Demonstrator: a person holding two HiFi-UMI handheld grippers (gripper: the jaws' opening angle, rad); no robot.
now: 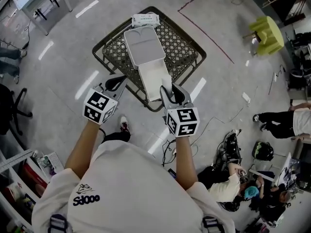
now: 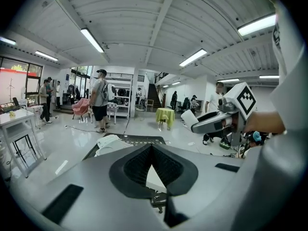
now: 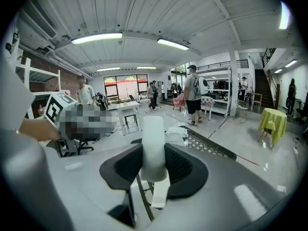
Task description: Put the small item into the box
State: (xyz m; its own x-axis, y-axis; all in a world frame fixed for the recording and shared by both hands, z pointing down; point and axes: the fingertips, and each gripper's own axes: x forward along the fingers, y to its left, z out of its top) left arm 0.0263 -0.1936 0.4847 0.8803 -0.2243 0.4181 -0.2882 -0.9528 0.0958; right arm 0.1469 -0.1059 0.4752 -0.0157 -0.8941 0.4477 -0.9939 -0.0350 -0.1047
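On the dark lattice metal tabletop [image 1: 187, 50] lies a white rectangular box with rounded corners [image 1: 144, 45]. A paler white panel [image 1: 153, 79] runs from its near end towards the person; whether that panel is the box's lid I cannot tell. At the far edge of the tabletop, just beyond the box, sits a flat white packet [image 1: 146, 19].

The right gripper [image 1: 170, 92] reaches in over the near right edge of the pale panel. Its fingers [image 3: 180, 165] are clamped on a small white item with a rounded end [image 3: 154, 146], which stands upright between them. The left gripper view shows the same item [image 2: 189, 118] jutting from the right gripper's tip. It is held at the box's near end and is not yet inside. Whether it touches the panel cannot be made out.

The left gripper [image 1: 116, 82] hovers just left of the panel, over the tabletop's near left edge. Its fingers [image 2: 137, 165] are together at the tips, with nothing between them.

Beyond, on the glossy grey floor [image 1: 63, 96], stands a small table draped in yellow-green cloth [image 1: 267, 33], and several people stand further back in the hall.
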